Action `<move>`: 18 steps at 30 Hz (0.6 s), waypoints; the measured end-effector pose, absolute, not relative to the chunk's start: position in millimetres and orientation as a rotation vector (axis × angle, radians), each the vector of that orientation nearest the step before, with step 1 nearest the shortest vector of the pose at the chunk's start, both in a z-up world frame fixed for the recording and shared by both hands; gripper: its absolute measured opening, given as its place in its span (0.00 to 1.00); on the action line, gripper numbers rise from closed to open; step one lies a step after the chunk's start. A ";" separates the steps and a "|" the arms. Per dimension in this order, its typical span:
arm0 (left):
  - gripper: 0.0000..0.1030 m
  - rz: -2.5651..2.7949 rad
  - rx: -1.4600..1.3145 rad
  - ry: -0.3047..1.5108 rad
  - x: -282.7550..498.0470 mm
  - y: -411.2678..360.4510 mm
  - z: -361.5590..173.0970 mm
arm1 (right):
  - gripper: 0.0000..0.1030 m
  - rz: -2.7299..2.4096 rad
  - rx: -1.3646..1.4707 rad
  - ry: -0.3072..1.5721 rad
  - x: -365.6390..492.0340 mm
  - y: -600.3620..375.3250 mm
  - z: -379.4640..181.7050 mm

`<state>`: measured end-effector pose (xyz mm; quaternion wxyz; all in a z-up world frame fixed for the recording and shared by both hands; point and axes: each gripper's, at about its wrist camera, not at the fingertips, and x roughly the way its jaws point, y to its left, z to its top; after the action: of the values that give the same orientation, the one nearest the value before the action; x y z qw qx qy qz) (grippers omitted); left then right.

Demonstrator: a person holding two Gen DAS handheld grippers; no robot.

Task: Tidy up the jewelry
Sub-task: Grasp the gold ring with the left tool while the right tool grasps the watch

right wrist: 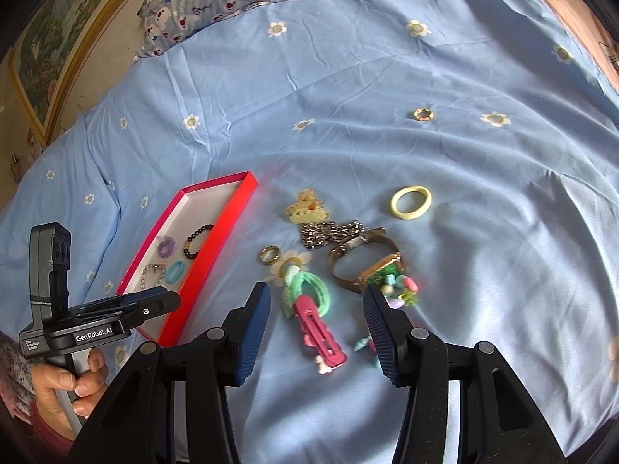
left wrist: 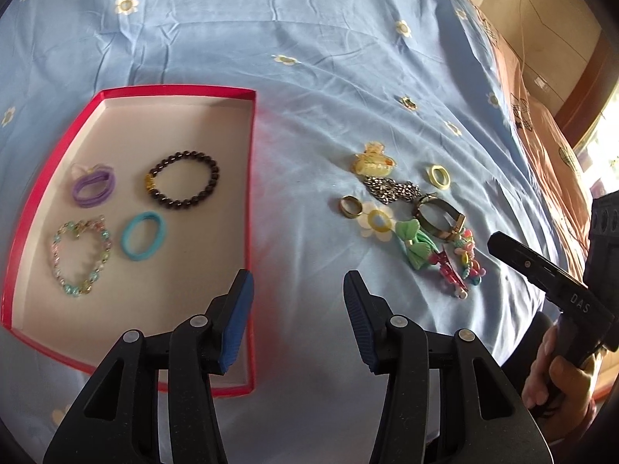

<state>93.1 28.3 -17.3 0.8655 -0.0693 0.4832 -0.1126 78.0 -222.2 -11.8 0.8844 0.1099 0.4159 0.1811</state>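
Jewelry pile (right wrist: pixel 340 255) lies centre frame on bed (right wrist: pixel 464 154), just right of red tray (left wrist: pixel 253 193) edge. Left claw (left wrist: pixel 298 321) apart, empty, over tray's right rim. Right claw (right wrist: pixel 315 328) apart w/ pink clip (right wrist: pixel 321 334) between, untouched. Upper bed open.

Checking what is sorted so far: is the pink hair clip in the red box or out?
Out. The pink hair clip lies on the blue sheet, apart from the red box.

The right gripper (right wrist: pixel 315 332) hangs over a pink hair clip (right wrist: pixel 319 334) on the blue bed sheet (right wrist: pixel 348 89), its fingers (right wrist: pixel 253 332) apart. A red box (right wrist: pixel 216 247) lies to the left, a cream ring (right wrist: pixel 411 202) further back.
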 end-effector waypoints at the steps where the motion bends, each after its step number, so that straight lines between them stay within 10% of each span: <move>1: 0.46 -0.241 -0.136 1.014 94.9 24.2 -17.6 | 0.50 0.373 0.231 0.867 78.9 -224.5 -12.7; 18: 0.46 -0.325 -0.030 1.054 145.6 -18.6 -31.8 | 0.50 0.366 0.134 0.919 130.5 -234.0 -17.4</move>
<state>145.6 -18.6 -31.8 0.8517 -0.0140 0.5005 -0.1544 130.5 -234.0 -17.4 0.8781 0.0644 0.4405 0.1755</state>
